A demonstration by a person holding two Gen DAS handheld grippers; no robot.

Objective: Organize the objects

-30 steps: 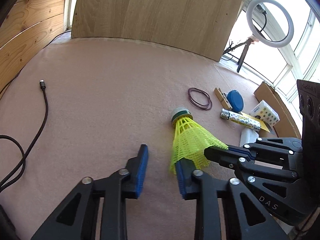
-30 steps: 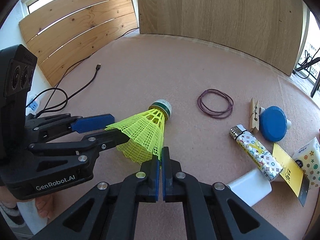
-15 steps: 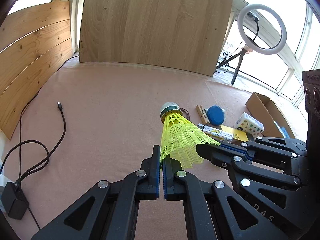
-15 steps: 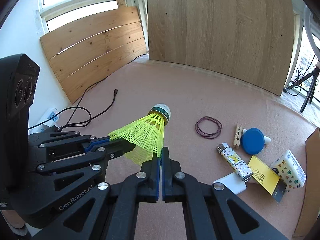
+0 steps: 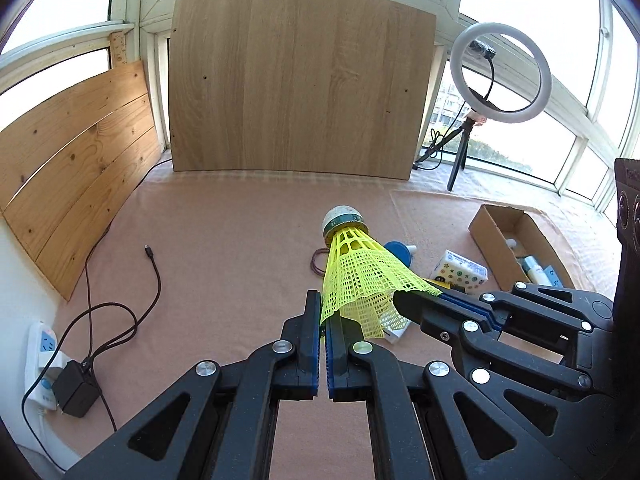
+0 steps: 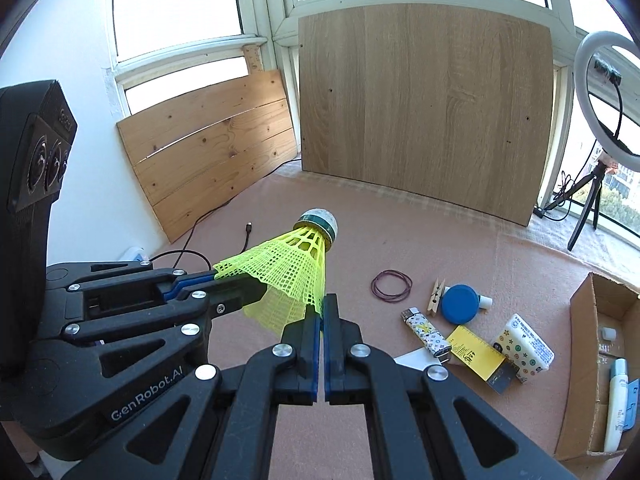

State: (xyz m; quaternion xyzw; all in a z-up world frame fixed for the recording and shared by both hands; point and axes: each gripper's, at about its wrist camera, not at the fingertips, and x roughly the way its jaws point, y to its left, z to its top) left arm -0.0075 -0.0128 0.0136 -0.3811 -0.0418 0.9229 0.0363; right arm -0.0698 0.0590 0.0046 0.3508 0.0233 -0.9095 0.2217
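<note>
- Both grippers are pinching the yellow shuttlecock (image 5: 360, 276) by its mesh skirt, well above the pink mat (image 5: 224, 248), cork end pointing away from the cameras.
- Left gripper (image 5: 322, 318) is sitting with jaws almost fully closed, only the thin skirt edge caught between the blue pads.
- Right gripper (image 6: 322, 312) is doing the same on another part of the rim, jaws nearly touching, mesh trapped at the very tips.
- Risk: the two are pulling in slightly different directions, so the flexible skirt is likely deforming or tearing if the hands are drifting apart.
- Risk: each grip is biting only the rim; if one lets go, the cork weight is probably swinging the thing down and twisting it out of the other.
- Cardboard box (image 6: 600, 360) is lying well off to the right, already holding a few items; it's looking like the destination, though I can't tell for sure.
- Risk: the carry path is passing over the lighter (image 6: 426, 330), blue disc (image 6: 460, 304), clothespin (image 6: 435, 296), rubber bands (image 6: 391, 286) and patterned packet (image 6: 524, 346); a low sweep is knocking them around.
- Risk: a drop from this height is probably bouncing and rolling toward the black cable (image 5: 152, 276).
</note>
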